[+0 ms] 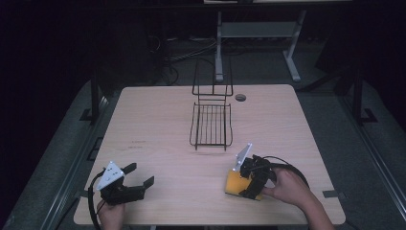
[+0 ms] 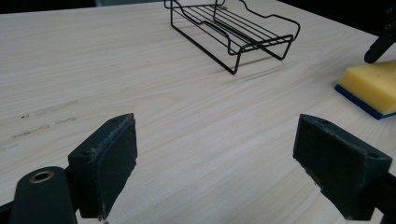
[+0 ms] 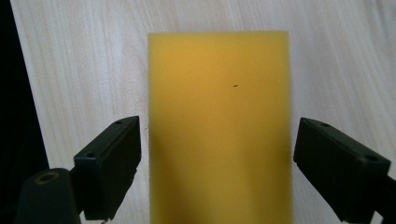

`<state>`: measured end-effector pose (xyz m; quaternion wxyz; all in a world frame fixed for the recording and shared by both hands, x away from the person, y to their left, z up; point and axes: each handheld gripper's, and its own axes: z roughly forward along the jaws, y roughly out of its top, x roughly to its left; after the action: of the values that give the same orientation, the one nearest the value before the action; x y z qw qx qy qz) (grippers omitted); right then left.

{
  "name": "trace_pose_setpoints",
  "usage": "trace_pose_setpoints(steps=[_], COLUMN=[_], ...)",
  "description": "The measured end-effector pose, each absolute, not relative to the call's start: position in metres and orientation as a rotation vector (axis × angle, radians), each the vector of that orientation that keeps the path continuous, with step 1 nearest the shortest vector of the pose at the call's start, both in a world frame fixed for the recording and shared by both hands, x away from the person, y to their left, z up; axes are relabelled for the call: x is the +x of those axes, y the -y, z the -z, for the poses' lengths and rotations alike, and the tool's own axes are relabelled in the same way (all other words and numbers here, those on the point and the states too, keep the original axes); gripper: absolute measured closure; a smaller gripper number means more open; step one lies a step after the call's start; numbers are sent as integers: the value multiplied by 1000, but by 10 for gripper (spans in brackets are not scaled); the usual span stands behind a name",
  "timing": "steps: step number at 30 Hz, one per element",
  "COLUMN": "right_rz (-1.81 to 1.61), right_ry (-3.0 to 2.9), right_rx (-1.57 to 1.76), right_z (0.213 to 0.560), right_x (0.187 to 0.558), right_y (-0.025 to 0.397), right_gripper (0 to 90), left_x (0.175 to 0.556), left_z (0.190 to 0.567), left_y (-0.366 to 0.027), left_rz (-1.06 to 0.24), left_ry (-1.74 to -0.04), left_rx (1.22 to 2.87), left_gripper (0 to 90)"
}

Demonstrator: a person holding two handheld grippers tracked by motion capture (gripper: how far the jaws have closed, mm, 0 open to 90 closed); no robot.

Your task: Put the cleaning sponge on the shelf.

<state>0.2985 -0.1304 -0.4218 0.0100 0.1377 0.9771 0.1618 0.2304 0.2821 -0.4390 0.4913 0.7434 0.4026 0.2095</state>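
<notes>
Sponge (image 1: 235,183), yellow on top, lay flat near the front right of the table (image 1: 158,124) in the high view, partly covered by the right gripper (image 1: 251,184) that the person's right hand (image 1: 287,187) held down over it. A black wire rack (image 1: 211,125) stood at the table's middle, well apart from the sponge. The left gripper (image 1: 138,176), in the left hand (image 1: 111,213), sat at the front left corner with its jaws spread and nothing between them.

From the left gripper view, both jaws stood wide apart over bare wood; the rack (image 2: 233,32) was farther off and the sponge (image 2: 371,86) at the right edge showed a blue underside.

From the right gripper view, the sponge (image 3: 219,126) lay lengthwise between the spread jaws, each pad just beside a long edge; whether they touched it I could not tell.
</notes>
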Motion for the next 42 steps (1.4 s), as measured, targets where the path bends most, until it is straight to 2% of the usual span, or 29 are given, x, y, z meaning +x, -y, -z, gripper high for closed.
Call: trace_pose_setpoints(steps=[42], right_rz=[-394], right_ry=[-3075], right_rx=[400], right_z=[444], right_x=[300], right_y=[120], right_gripper=[165], left_x=[230], left_z=[438], left_y=[-283], left_rz=[-508], left_ry=[-977], left_rx=[1799], left_gripper=[130])
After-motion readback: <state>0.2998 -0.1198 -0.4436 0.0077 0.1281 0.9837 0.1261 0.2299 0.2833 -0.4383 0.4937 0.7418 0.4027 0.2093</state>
